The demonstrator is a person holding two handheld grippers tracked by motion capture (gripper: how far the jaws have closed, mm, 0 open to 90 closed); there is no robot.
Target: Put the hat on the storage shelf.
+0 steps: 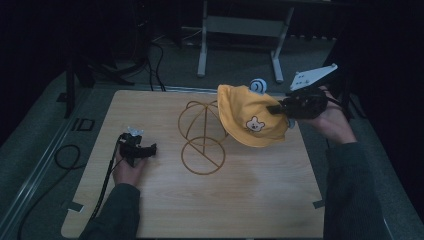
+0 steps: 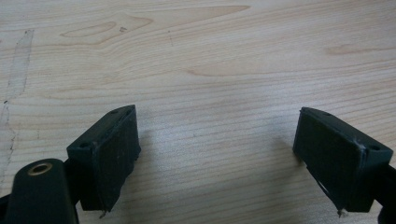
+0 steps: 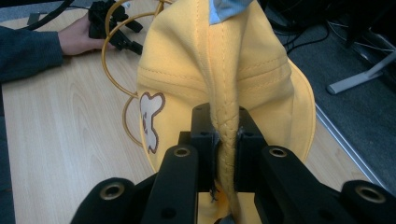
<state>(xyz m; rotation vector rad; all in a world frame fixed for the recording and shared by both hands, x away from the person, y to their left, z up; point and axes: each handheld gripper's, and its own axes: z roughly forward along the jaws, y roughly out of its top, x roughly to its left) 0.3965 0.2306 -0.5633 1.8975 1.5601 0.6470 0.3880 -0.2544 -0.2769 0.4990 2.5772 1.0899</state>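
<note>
Right gripper (image 3: 226,154), seen along its own jaws: the two black jaws are pressed together on a stitched fold at the edge of a yellow hat (image 3: 224,88), so that a ridge of doubled cloth rises from between them. Beyond the jaws the hat hangs as a loose dome, with a bear patch (image 3: 150,119) on the side toward the person's other hand and a pale blue piece at the top. In the high view the right gripper (image 1: 281,109) holds the yellow hat (image 1: 250,120) off the wooden table (image 1: 165,210), the crown reaching toward a golden wire stand (image 1: 202,135) that sits just beside and partly behind it; whether cloth touches wire cannot be told.

Left gripper (image 2: 217,154), seen along its own jaws: the jaws are spread wide with nothing between them, bare tabletop below. In the high view the left gripper (image 1: 142,149) rests low over the table, well apart from the stand and the hat.

Handling, as a judgement: the hat is light and soft, collapsing wherever it is pinched, so one grip leaves the far rim sagging. The seamed edge is the firmest place to take hold, being thicker and less likely to slip. The wire stand looks light and may shift if the cloth drags on it.
</note>
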